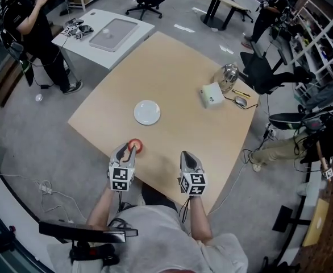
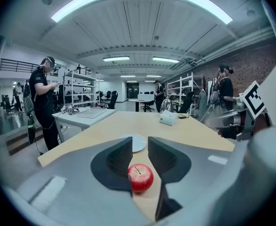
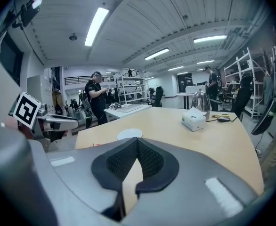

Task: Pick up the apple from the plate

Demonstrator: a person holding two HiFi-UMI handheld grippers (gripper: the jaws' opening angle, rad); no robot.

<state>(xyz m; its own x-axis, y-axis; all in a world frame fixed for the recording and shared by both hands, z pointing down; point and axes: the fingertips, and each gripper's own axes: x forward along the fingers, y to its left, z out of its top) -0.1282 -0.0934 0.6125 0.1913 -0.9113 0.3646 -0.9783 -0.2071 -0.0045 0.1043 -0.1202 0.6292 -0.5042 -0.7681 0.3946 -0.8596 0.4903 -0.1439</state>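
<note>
Left hand-held gripper (image 2: 139, 147) grips nothing, jaws narrowed w/ apple (image 2: 140, 178) loose on tabletop (image 1: 172, 78) below them, just person-side of plate (image 1: 147, 112): I'd reopen wider than apple, lower, squeeze at mid-height.

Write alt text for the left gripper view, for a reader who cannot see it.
A red apple sits low in the gap between the left gripper's dark jaws, clear of the right one, with tan table showing beside it. Just past the jaw tips lies a white plate; farther off, a person stands at left near shelves.
</note>
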